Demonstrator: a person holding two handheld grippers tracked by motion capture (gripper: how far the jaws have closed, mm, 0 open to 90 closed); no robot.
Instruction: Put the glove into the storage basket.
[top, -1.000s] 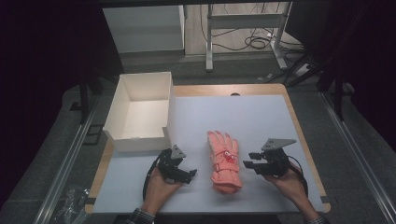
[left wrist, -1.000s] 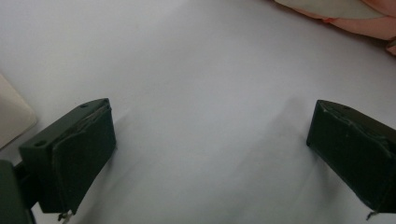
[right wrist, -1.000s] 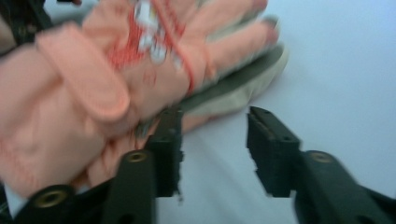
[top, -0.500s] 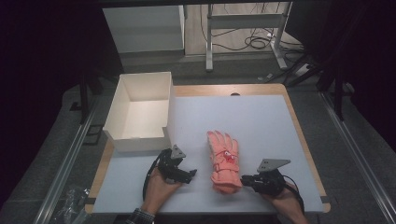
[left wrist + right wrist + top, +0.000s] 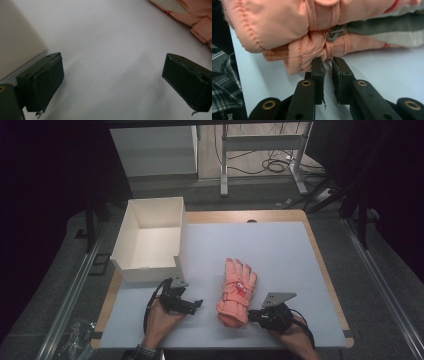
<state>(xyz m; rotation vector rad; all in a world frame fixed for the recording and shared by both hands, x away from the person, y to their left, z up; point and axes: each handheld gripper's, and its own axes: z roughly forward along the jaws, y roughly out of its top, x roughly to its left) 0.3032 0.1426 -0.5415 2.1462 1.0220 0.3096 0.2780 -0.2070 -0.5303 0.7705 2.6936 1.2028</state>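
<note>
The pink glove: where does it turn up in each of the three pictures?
High view: the pink glove lies low of centre on the grey table, fingers pointing away from the person.
Left gripper view: only a corner of it, top right.
Right gripper view: its cuff end spans the top, just beyond the right gripper, whose jaws have just been closing and stand nearly shut with nothing between them.
Shared landmark: the grey table surface.

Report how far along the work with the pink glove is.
Done: nothing yet. The pink glove lies flat on the table and the white box looks empty.
In hand: the right tool has just been closing its jaws at the cuff edge; whether they pinch fabric is unclear. The left tool waits open nearby.
Left: lifting the glove, probably into the box.
</note>
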